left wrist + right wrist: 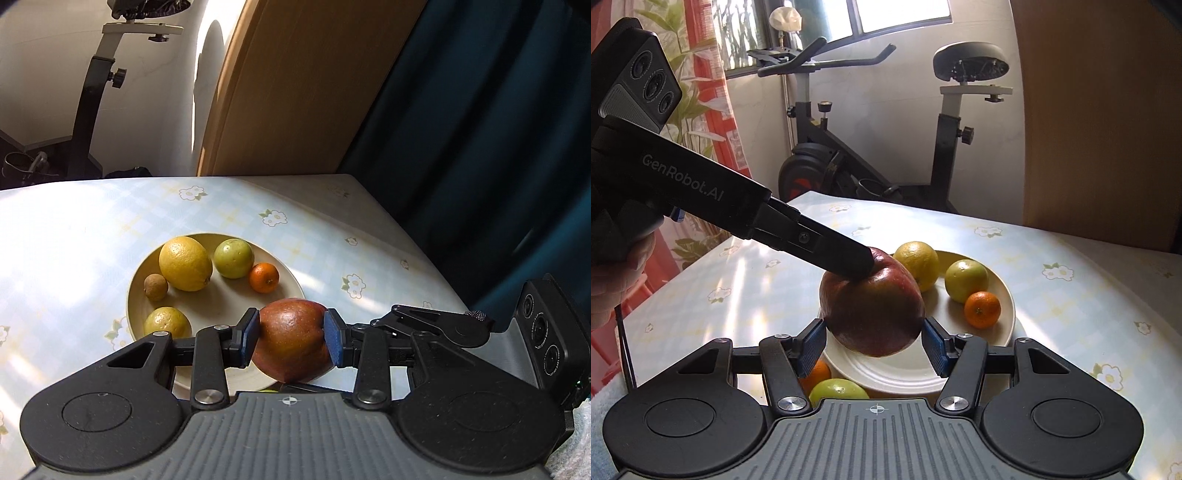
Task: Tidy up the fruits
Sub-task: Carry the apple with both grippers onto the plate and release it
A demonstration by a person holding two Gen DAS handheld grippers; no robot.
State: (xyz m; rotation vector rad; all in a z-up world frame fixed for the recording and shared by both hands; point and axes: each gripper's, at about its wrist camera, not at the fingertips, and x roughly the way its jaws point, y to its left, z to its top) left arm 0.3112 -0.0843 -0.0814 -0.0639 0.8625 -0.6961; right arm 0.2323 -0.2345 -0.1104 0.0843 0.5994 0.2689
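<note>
Left wrist: left hand-held gripper (291,338) clamps the red apple (291,341), both pads touching, above the plate (280,271) rim at 5 o'clock. Lemon (185,263) at 10.

Right wrist: right hand-held gripper (874,345) jaws apart, flanking the apple's underside; pad contact unclear. Plate on tabletop (1071,314).
</note>
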